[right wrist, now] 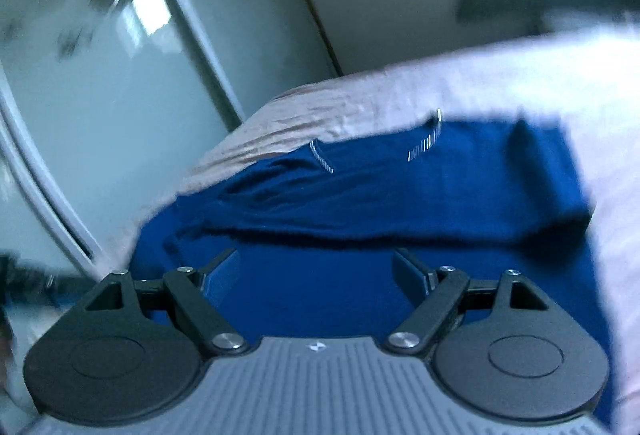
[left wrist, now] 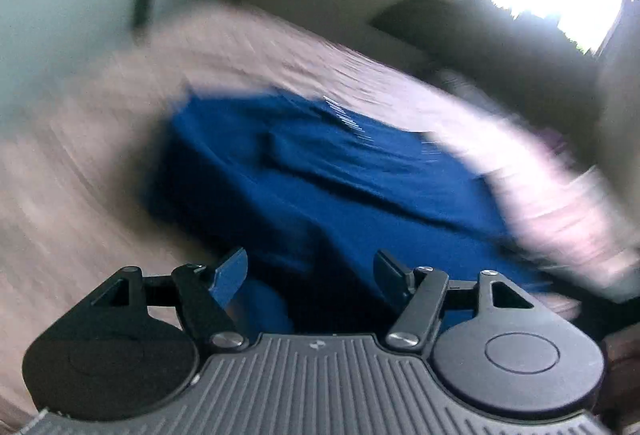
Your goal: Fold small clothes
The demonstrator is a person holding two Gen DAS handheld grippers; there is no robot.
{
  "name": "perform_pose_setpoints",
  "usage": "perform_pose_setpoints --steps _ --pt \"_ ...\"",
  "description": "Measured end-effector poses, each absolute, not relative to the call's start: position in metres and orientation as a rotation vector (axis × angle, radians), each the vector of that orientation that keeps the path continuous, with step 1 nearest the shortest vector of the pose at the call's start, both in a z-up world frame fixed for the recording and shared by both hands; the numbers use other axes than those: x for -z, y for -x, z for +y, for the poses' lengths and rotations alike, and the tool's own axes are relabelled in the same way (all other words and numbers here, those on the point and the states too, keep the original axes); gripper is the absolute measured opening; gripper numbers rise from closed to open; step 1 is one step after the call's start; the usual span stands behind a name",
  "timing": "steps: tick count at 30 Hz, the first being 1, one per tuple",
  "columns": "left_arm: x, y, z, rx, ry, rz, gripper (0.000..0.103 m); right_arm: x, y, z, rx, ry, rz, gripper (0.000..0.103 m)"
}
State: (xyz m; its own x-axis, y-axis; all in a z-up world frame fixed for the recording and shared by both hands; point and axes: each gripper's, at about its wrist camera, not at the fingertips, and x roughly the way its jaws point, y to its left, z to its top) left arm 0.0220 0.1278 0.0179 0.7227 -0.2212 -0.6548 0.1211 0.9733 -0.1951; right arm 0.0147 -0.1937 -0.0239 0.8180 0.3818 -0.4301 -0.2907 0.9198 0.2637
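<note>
A deep blue garment (right wrist: 360,195) lies spread on the pale pink bed sheet (right wrist: 340,107), partly folded, one layer doubled over another in a long crease (two short white dashed markings near its far edge).

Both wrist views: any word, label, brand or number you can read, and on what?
No readable text in either view.
Blue garment: short white marks near its far edge, too blurred to read.
Left gripper and right gripper: each base carries a small pale emblem, a shape, not letters.
Cabinet doors: dark smudges, blurred.
</note>
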Motion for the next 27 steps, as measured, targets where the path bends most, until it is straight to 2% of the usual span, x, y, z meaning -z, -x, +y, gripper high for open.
perform_pose_setpoints --steps 2,7,13,14,15,16,17,19,27 --pt "-0.017 -0.020 0.116 0.152 -0.021 0.697 0.071 0.009 0.000 -0.184 -0.394 -0.043 0.466 0.083" --pt "-0.012 -0.018 0.114 0.199 -0.115 0.687 0.071 -0.005 0.020 -0.186 -0.748 -0.135 0.531 0.083" --pt "-0.003 -0.020 0.109 0.185 -0.114 0.677 0.074 0.036 0.013 -0.140 -0.729 -0.021 0.675 0.082" --pt "-0.003 -0.020 0.108 0.180 -0.114 0.673 0.074 0.042 0.012 -0.133 -0.718 0.014 0.686 0.073" --pt "-0.005 -0.017 0.109 0.172 -0.114 0.667 0.075 0.047 0.012 -0.127 -0.699 0.057 0.693 0.058" --pt "-0.007 -0.015 0.109 0.164 -0.111 0.662 0.076 0.051 0.013 -0.122 -0.675 0.099 0.701 0.028" --pt "-0.007 -0.015 0.111 0.158 -0.104 0.658 0.077 0.054 0.014 -0.122 -0.661 0.115 0.696 0.018" --pt "-0.010 -0.015 0.113 0.153 -0.085 0.658 0.077 0.049 0.012 -0.128 -0.646 0.120 0.662 0.012" --pt "-0.007 -0.015 0.085 0.247 -0.133 0.640 0.079 -0.005 -0.002 -0.152 -0.384 0.378 0.409 0.011"
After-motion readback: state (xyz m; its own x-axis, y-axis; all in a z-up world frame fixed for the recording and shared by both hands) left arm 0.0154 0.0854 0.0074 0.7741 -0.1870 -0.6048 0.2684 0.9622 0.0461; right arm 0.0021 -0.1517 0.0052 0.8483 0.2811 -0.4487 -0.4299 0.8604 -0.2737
